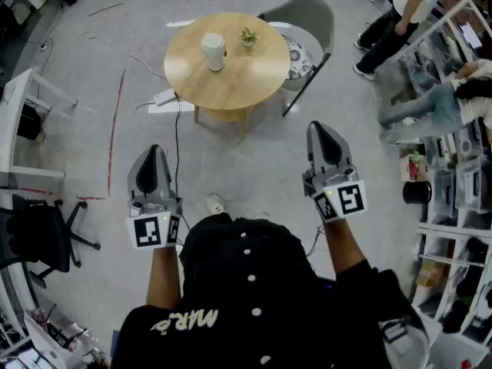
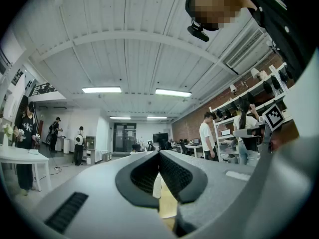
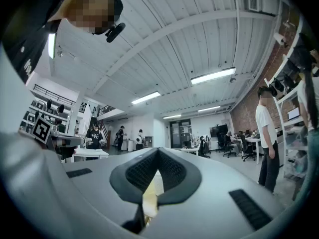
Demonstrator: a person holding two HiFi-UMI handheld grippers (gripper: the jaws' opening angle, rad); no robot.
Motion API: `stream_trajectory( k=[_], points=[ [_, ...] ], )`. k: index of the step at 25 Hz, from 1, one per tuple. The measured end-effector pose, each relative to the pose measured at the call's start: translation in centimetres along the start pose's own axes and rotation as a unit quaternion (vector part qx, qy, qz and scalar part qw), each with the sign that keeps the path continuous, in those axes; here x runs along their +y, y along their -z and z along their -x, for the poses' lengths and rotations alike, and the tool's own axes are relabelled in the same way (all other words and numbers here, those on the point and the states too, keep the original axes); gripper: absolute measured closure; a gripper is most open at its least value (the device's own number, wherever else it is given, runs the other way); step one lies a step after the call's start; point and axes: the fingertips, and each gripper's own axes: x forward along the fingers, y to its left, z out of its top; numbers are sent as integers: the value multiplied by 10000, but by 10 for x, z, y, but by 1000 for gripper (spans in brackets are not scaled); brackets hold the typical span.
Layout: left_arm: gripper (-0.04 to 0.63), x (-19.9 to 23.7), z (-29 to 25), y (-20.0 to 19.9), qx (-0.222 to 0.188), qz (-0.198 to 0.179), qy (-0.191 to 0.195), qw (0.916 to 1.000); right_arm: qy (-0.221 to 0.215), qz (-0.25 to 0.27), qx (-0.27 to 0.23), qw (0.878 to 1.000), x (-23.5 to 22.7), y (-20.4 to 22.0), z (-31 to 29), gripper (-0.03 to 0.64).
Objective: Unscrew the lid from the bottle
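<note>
Firstly, head view. The bottle (image 1: 214, 51), pale, is standing upright on the round wooden table (image 1: 231, 91), with the lid (image 1: 212, 40) sitting on top. A small potted plant (image 1: 247, 37) is standing near it on the same tabletop. A grey chair (image 1: 311, 18) is standing at the table's far right side. A power strip (image 1: 164, 97) is lying on the floor by the table's left edge. The left gripper (image 1: 153, 154) and right gripper (image 1: 320, 129) are hovering over bare floor, both well apart from the table and pointing towards it, touching nothing.

Next, left gripper view. The jaws are meeting at their tips and the ribbed pads (image 2: 175, 176) are holding nothing. Only a thin sliver of pale and wood colour is showing in the slot below. People (image 2: 207, 136) are standing in the office beyond.

Lastly, right gripper view. The jaws are likewise pressing together, empty, with dark pads (image 3: 172, 173) flanking a narrow slot. A person (image 3: 266, 138) is standing at the right.
</note>
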Motion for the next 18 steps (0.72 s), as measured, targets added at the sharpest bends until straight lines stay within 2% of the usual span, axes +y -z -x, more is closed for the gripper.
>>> stream_trajectory(
  k=[4,7,11,14,15,16,17,18],
  points=[
    [591,0,0,0,10,1,0,10000,-10,-59,-21,10000,-1,-1,-1,621],
    [591,2,0,3,62,-9,-54,10000,-180,-252,-170,9994,4,-5,0,623],
    [591,9,-2,8,121,76,-133,9998,-284,-231,-149,9992,9,-3,-3,617],
    [591,7,-2,10,113,-135,31,9998,-365,-198,-137,9990,12,-2,-5,615],
    [565,5,-3,11,106,-277,144,9995,-447,-204,-105,9987,15,-1,-7,595],
    [409,5,-6,13,113,-396,244,9989,-563,-234,-38,9981,18,2,-11,490],
    [275,5,-9,14,126,-478,304,9983,-678,-266,32,9973,22,5,-16,343],
    [240,5,-12,15,140,-537,335,9979,-757,-262,68,9968,26,6,-21,291]
  ],
)
